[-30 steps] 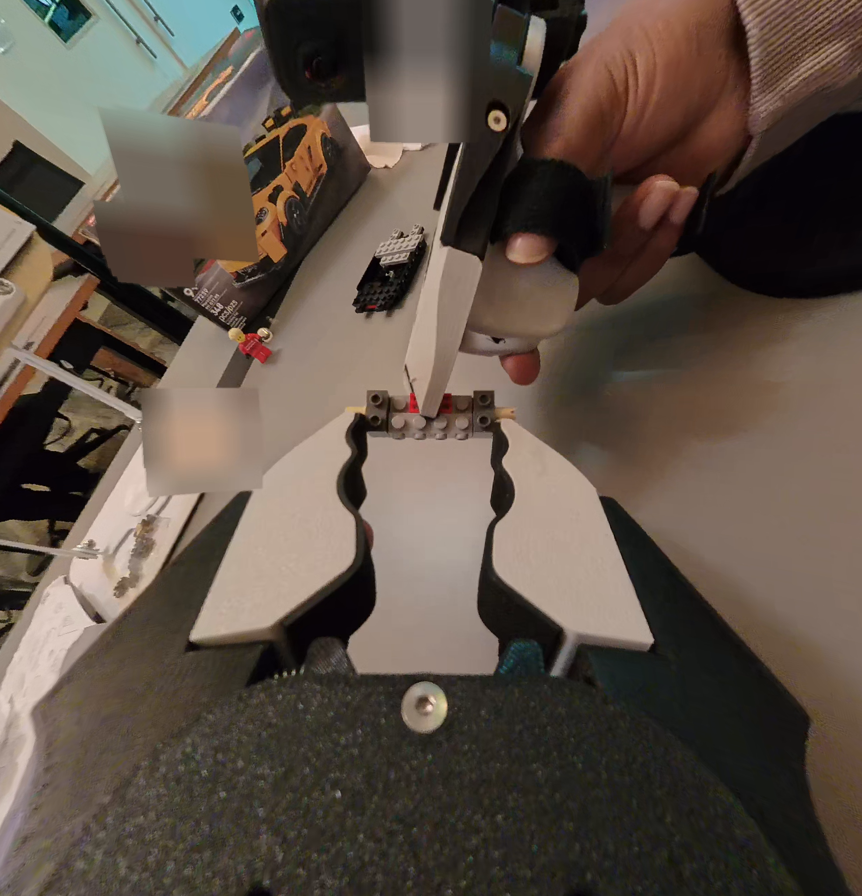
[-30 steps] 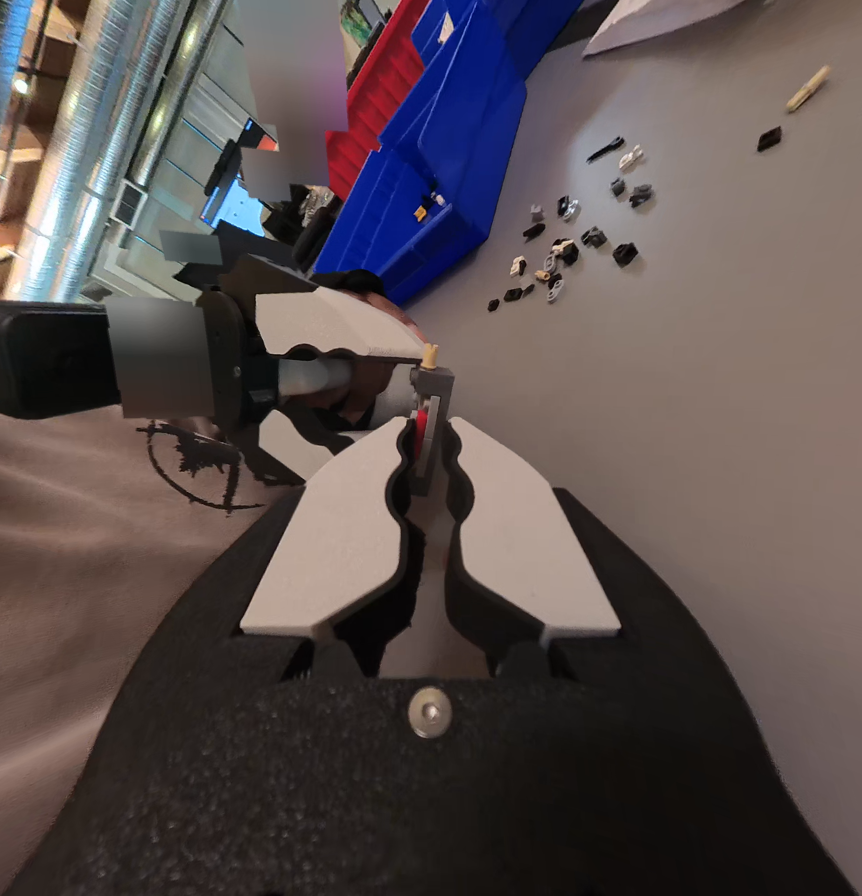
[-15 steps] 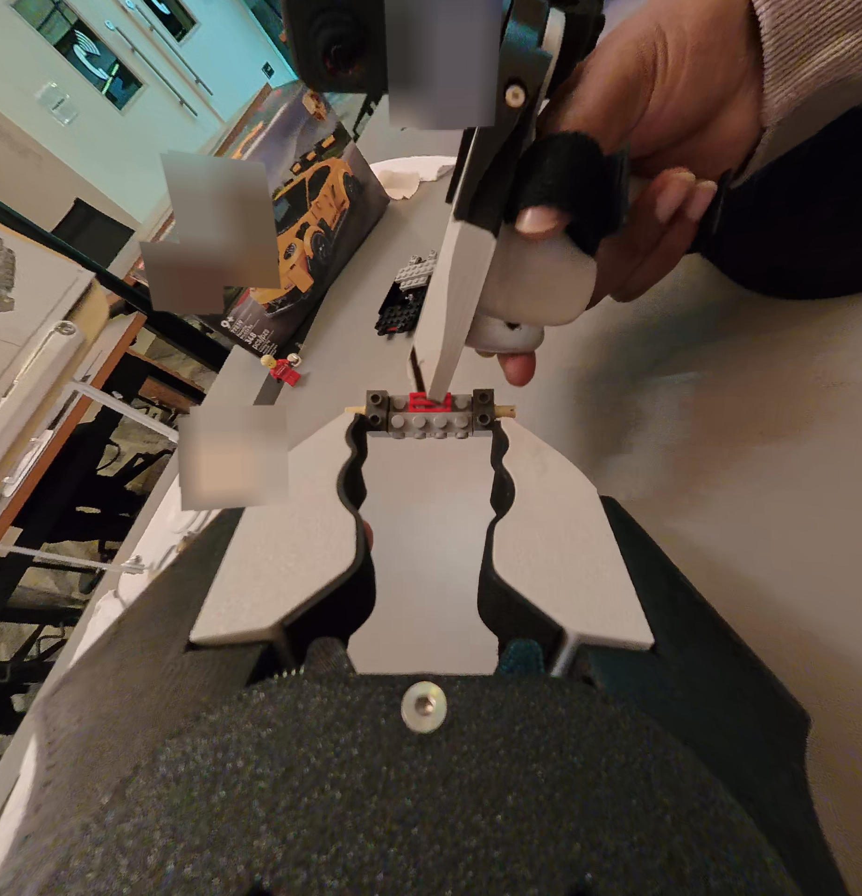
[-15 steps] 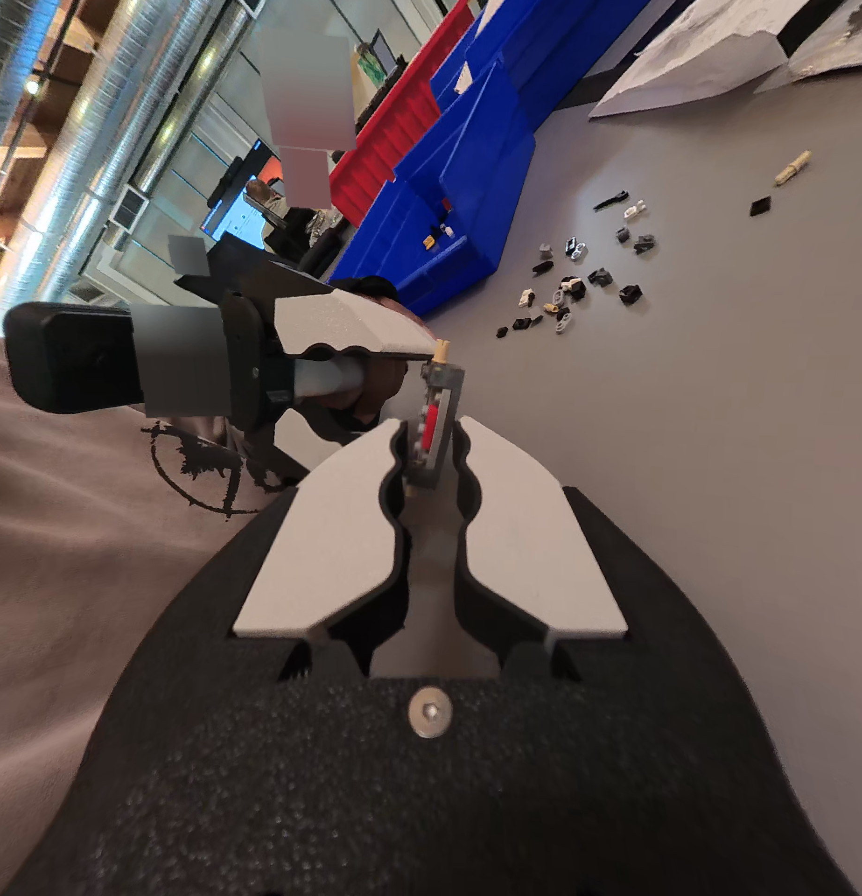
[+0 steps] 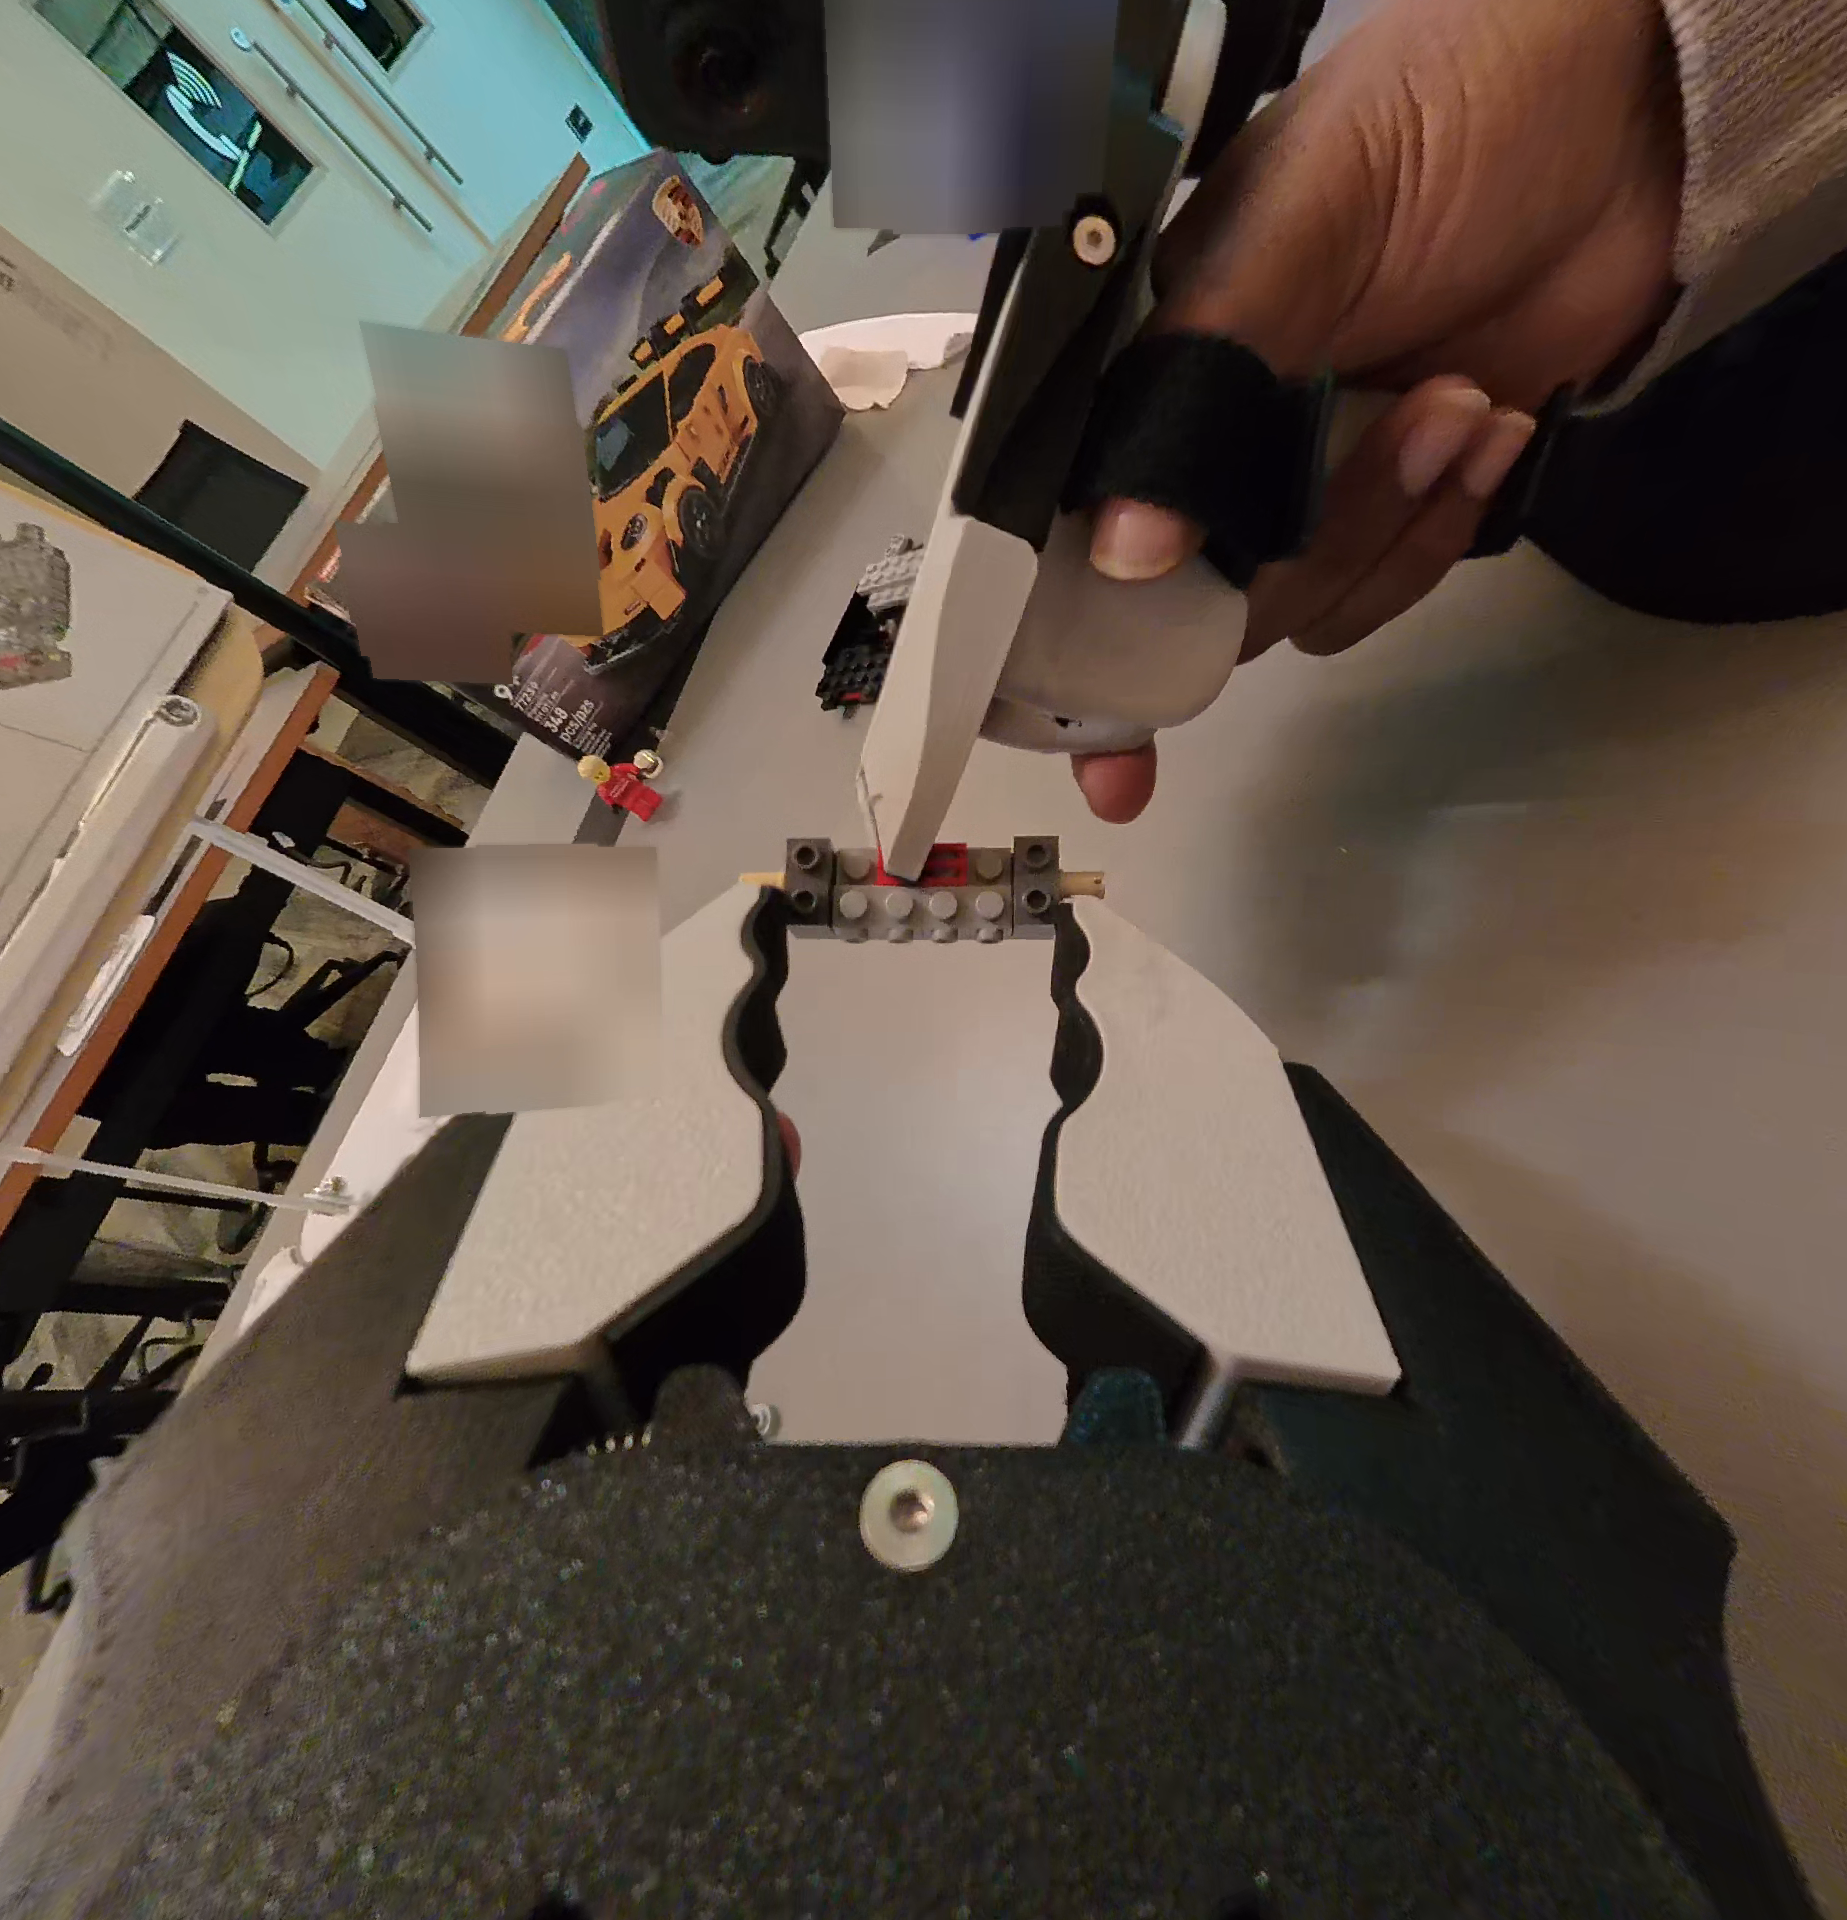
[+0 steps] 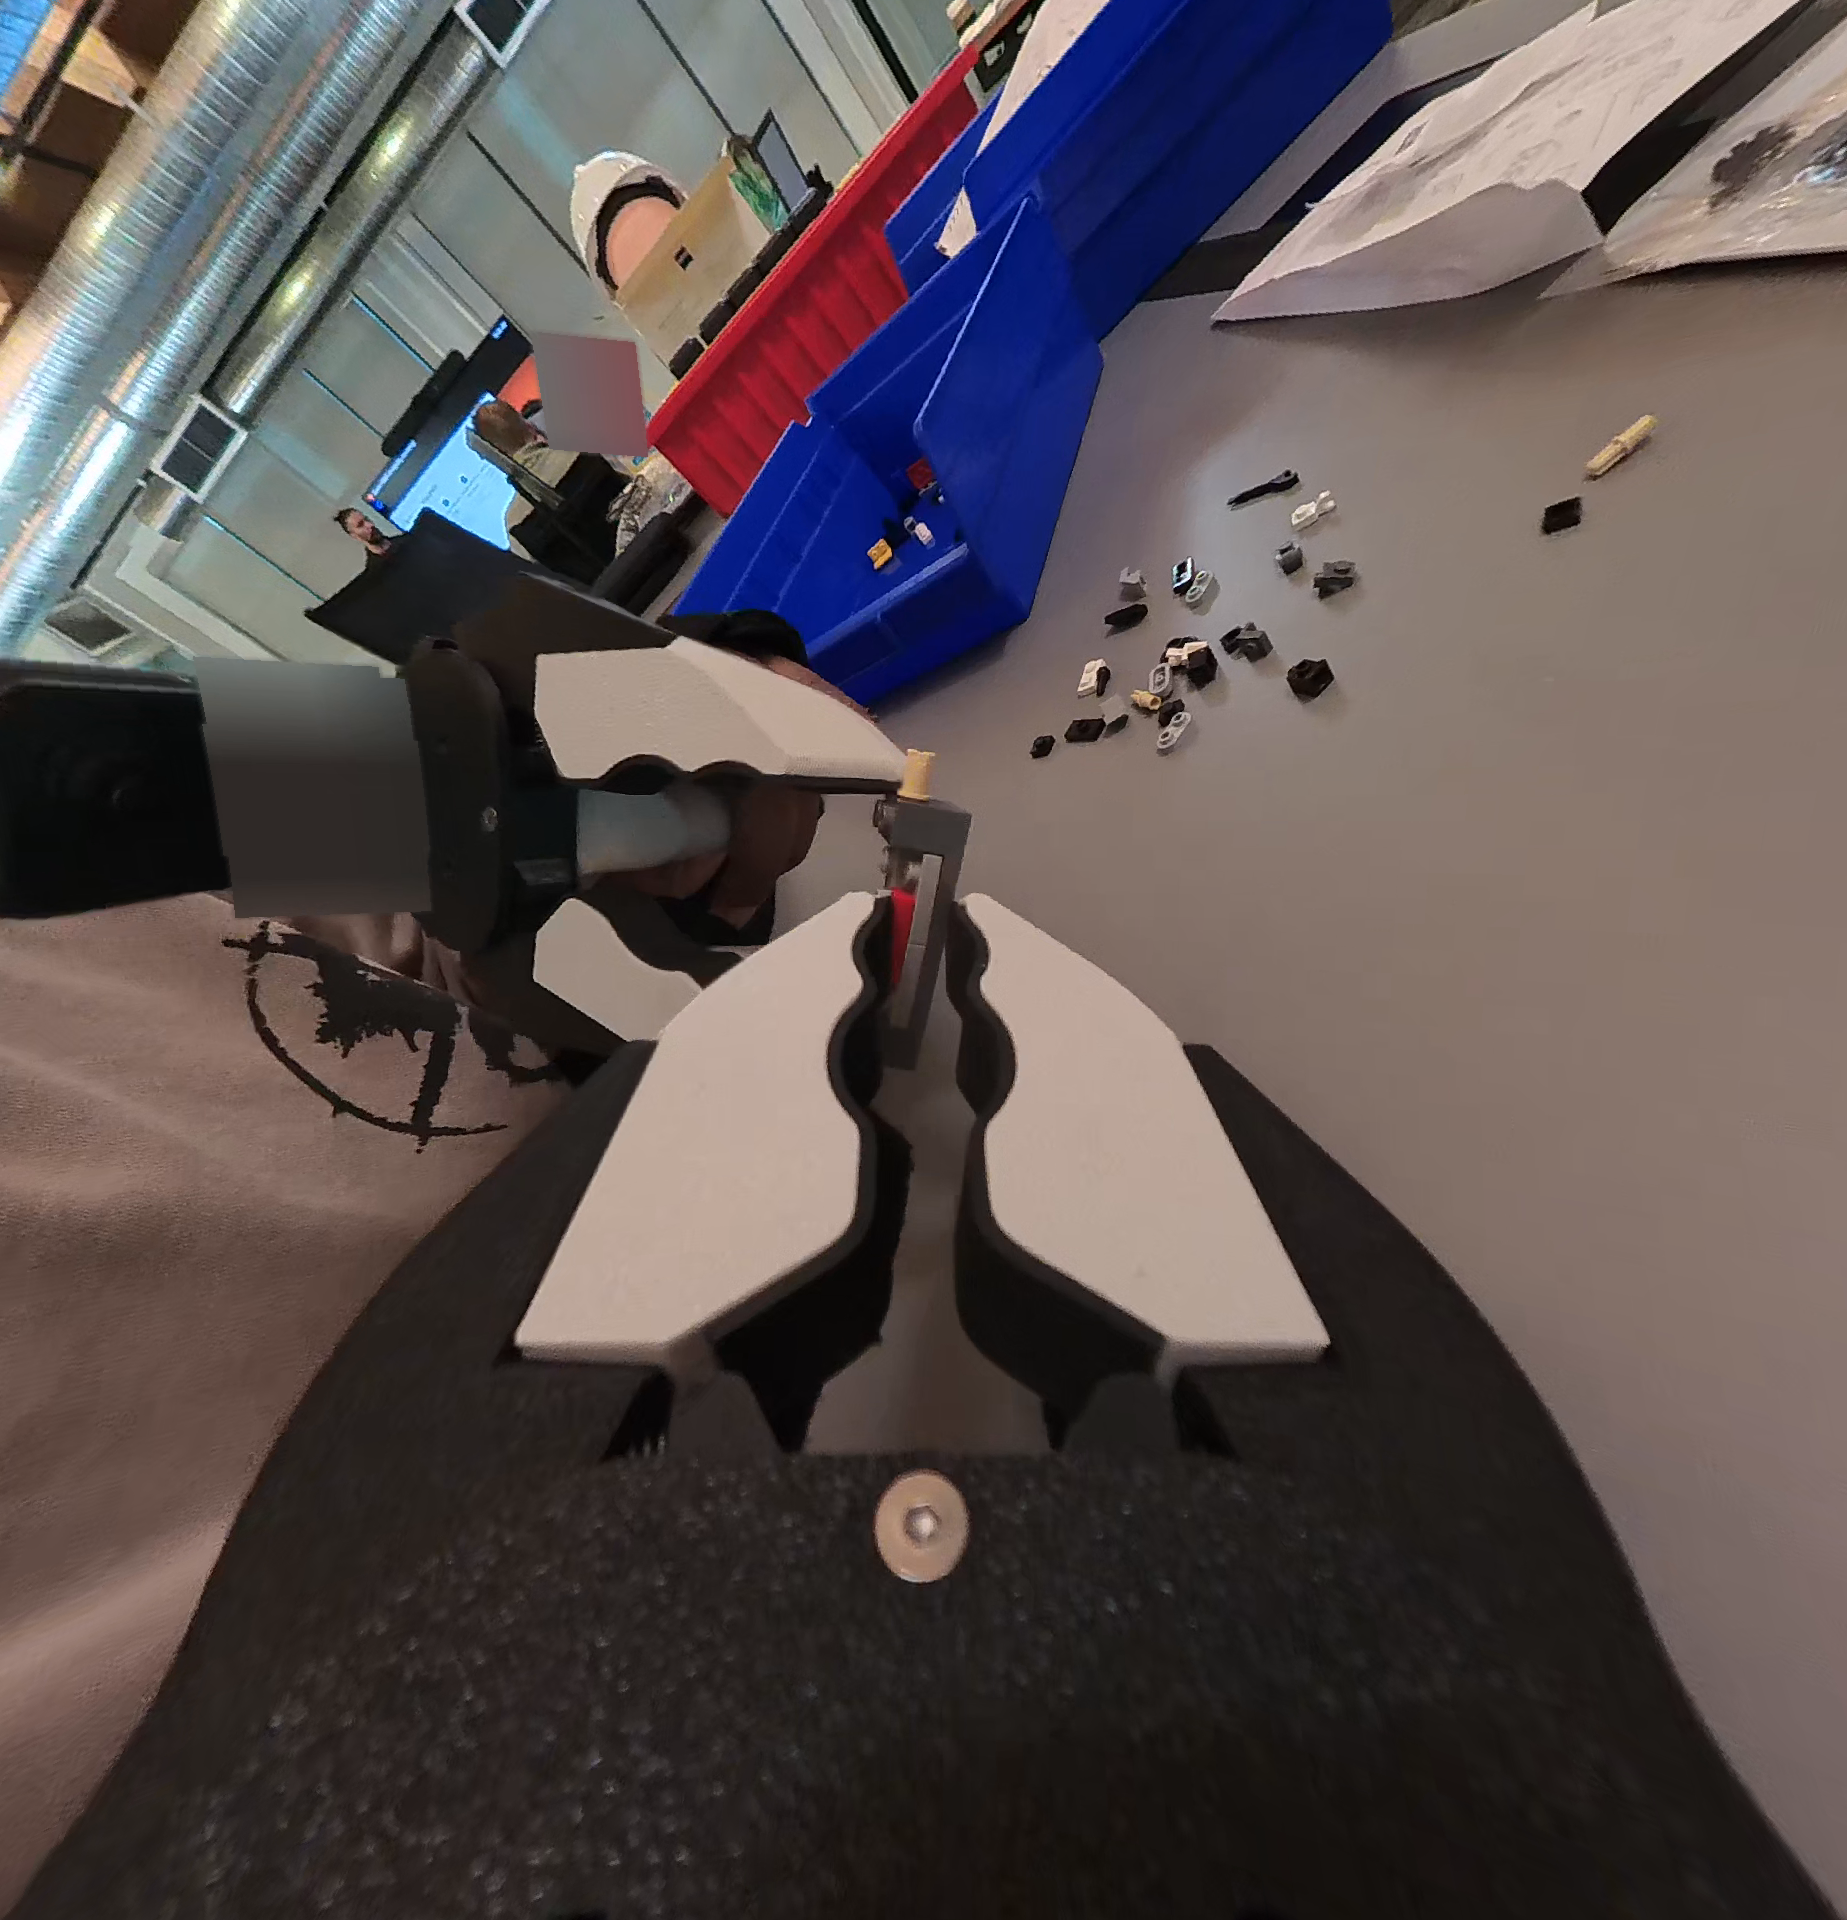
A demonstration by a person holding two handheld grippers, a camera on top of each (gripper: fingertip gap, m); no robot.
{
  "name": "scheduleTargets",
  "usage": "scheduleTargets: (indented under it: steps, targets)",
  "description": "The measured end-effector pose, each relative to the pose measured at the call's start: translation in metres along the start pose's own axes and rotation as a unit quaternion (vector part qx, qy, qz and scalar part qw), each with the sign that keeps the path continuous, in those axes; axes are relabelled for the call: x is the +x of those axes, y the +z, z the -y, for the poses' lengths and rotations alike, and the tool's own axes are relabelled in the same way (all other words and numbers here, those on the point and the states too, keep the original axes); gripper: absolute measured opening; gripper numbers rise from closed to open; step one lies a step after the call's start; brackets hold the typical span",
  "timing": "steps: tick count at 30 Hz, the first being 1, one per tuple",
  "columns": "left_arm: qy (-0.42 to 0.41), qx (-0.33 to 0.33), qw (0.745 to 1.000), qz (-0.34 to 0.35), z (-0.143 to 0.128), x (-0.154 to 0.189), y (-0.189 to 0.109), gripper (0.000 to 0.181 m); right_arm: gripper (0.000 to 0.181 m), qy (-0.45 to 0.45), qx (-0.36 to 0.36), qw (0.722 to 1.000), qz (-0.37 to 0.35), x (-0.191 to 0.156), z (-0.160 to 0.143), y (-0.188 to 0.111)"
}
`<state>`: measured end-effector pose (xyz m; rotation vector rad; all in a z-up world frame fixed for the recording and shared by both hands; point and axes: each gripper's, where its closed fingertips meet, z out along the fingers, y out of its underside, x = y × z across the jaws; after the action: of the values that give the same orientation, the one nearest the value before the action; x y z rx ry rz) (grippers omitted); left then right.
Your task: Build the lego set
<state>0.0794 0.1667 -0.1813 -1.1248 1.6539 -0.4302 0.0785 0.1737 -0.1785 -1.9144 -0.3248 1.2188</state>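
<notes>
A small grey lego assembly [image 5: 919, 912] with dark end blocks and a tan pin at each end is held end to end by my left gripper [image 5: 919, 930], which is shut on it above the table. A red piece [image 5: 947, 860] sits on its top row. My right gripper [image 6: 911, 920] comes in from above and is shut across the assembly [image 6: 934, 831], pinching the red piece [image 6: 901, 930] against the grey plate. In the left wrist view one of the right gripper's fingers [image 5: 950, 644] touches the red piece. The left gripper's upper finger [image 6: 711, 707] shows in the right wrist view.
A lego box with an orange car [image 5: 680, 436], a black and grey partial build [image 5: 872, 634] and a red minifigure [image 5: 628, 784] lie beyond. Loose small pieces [image 6: 1189, 644], a tan pin [image 6: 1620, 447], blue bins [image 6: 950, 436] and instruction sheets [image 6: 1470, 177] are on the grey table. A hand [image 5: 1366, 260] holds the right gripper. The tips of both grippers are at nearly the same place.
Both grippers have swung together with the assembly, so the background has shifted. The right fingertip has slid slightly left on the red piece. Both grips are unchanged.
</notes>
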Motion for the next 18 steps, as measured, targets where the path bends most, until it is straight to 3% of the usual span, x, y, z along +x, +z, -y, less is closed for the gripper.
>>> scheduleTargets:
  steps: [18]
  targets:
    - [-0.078,-0.027,0.996,-0.044,-0.008,0.004,0.002,0.049,0.010,0.015,-0.018,1.000,0.005,0.003,-0.013,0.001]
